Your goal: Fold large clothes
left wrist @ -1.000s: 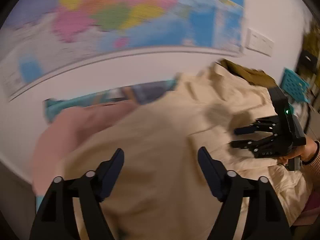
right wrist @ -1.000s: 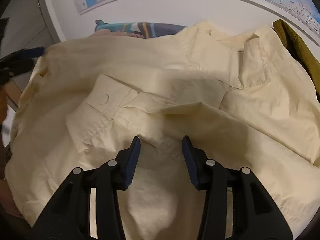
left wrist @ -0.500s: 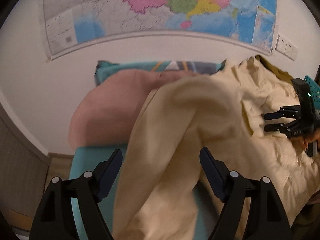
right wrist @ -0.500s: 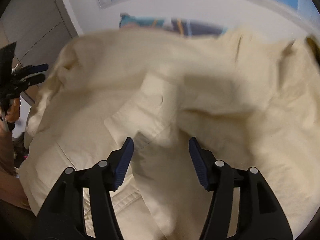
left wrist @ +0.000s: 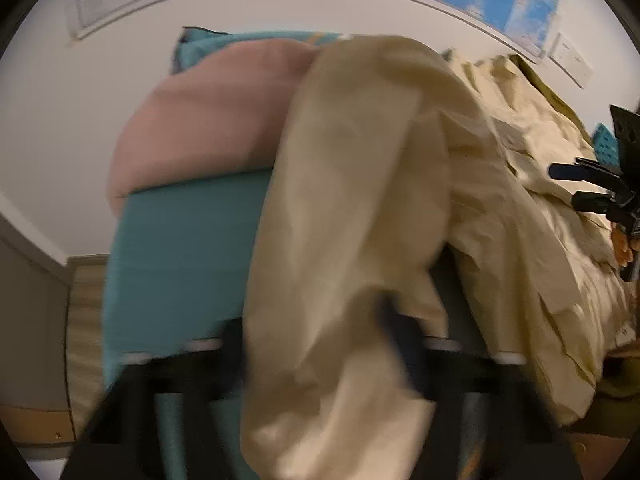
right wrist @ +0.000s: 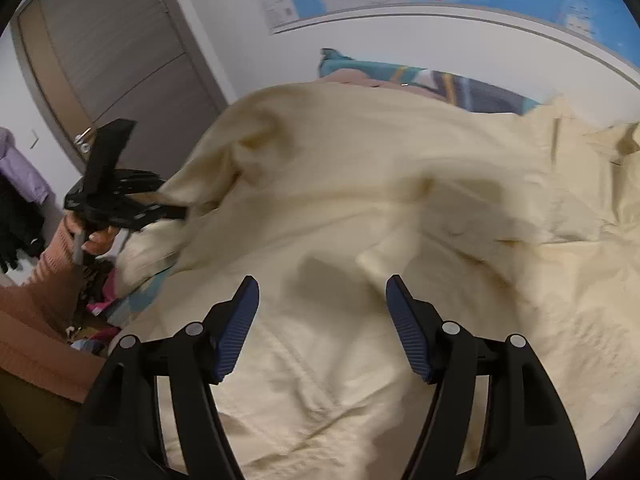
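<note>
so the cream shirt [right wrist: 360, 208] is spread over the bed [left wrist: 180, 240], and the thing that matters is where its sleeve end sits. the sleeve [left wrist: 344, 240] runs from the far side of the bed straight toward the left tongs [left wrist: 320, 352] and hangs off the near edge, so its long axis points right down the tongs. the left hand is clearly the nearer one to it.

left tongs look closed on the sleeve, cloth bunched between the fingers, though that view is really blurry. the right tongs [right wrist: 322, 320] are wide open, holding nothing, hovering over the shirt body.

the right view shows the left tongs [right wrist: 168, 210] from outside, with cloth pulled to a point at the tips, which the left view can't confirm. the left view shows the pink blanket [left wrist: 208, 120] under the sleeve. my guess is the sleeve gets carried right, across the body.
</note>
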Demonstrator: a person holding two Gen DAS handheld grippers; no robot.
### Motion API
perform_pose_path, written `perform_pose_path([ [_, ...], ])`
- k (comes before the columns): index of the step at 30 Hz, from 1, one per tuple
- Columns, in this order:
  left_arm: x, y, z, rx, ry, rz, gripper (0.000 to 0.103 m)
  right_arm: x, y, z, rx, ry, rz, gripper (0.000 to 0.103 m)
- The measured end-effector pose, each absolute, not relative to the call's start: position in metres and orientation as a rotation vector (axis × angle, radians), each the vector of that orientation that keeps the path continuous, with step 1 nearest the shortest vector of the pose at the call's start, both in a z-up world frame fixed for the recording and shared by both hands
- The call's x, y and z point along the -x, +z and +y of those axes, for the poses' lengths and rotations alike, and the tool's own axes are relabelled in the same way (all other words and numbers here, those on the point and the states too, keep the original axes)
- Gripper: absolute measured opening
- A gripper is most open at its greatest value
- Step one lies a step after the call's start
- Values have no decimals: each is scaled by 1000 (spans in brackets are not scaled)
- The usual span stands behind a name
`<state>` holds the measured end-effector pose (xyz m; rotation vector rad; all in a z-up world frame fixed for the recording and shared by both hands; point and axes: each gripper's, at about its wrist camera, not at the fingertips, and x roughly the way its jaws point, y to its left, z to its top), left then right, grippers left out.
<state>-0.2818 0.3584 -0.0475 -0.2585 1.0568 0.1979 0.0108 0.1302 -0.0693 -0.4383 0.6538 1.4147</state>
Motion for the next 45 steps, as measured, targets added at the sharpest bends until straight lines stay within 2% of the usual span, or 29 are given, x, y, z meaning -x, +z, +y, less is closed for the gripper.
perform_pose_path([
  [1,282,-43,358,264,200,1050,12,-7,-69,129,439,1420,651,65],
  [3,285,-22,357,274,192,1003,6,-4,-67,126,426,1434,648,65],
  [8,287,63,336,201,144,847,5,6,-53,102,370,1470,607,67],
  [14,249,133,270,101,-14,807,5,18,-34,72,278,1559,528,70],
  [21,182,136,187,44,-196,891,8,27,-30,42,199,1613,469,73],
  [27,123,94,146,78,-316,968,9,-1,-40,-2,47,1547,518,74],
  [31,95,69,147,158,-286,964,22,-21,-51,-41,-43,1459,566,80],
  [33,88,63,148,183,-290,942,32,-21,-54,-50,-52,1442,572,86],
  [35,88,62,153,206,-267,910,37,-14,-58,-51,-42,1436,575,91],
  [39,97,75,162,198,-216,835,53,20,-71,-15,113,1486,566,97],
  [40,101,78,164,193,-200,819,54,29,-76,-7,164,1481,558,98],
  [44,116,91,174,160,-151,751,62,47,-101,39,341,1422,573,94],
  [45,120,93,180,164,-151,741,63,45,-105,45,351,1405,582,73],
])
